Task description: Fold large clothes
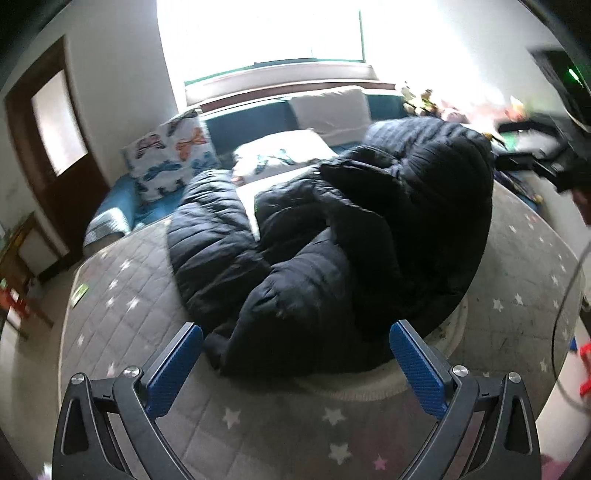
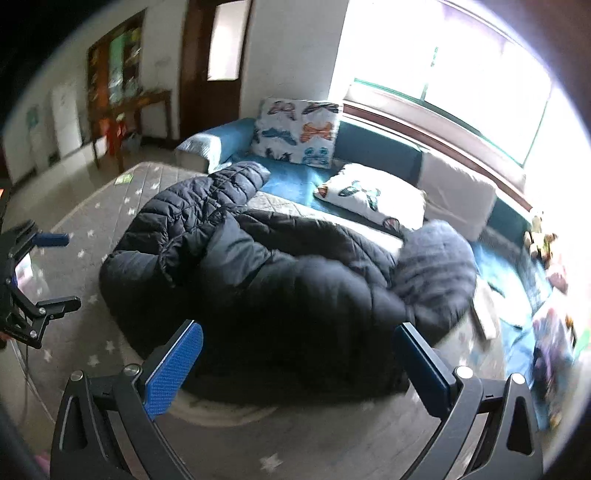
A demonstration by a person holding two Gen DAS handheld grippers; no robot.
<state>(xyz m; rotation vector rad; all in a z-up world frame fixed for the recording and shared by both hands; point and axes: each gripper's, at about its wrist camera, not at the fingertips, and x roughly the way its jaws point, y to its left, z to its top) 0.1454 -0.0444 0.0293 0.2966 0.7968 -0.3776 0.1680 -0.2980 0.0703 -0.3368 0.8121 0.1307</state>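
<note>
A large black puffer jacket lies crumpled on a grey star-patterned quilted mat. My left gripper is open and empty, hovering just in front of the jacket's near edge. In the right wrist view the jacket fills the middle of the mat. My right gripper is open and empty, its blue pads just above the jacket's near edge. The left gripper also shows at the left edge of the right wrist view, held above the mat.
A blue sofa stands behind the mat with butterfly cushions and a white cushion. A bright window is behind it. A dark wooden door and a small table are at the left. Toys clutter the right.
</note>
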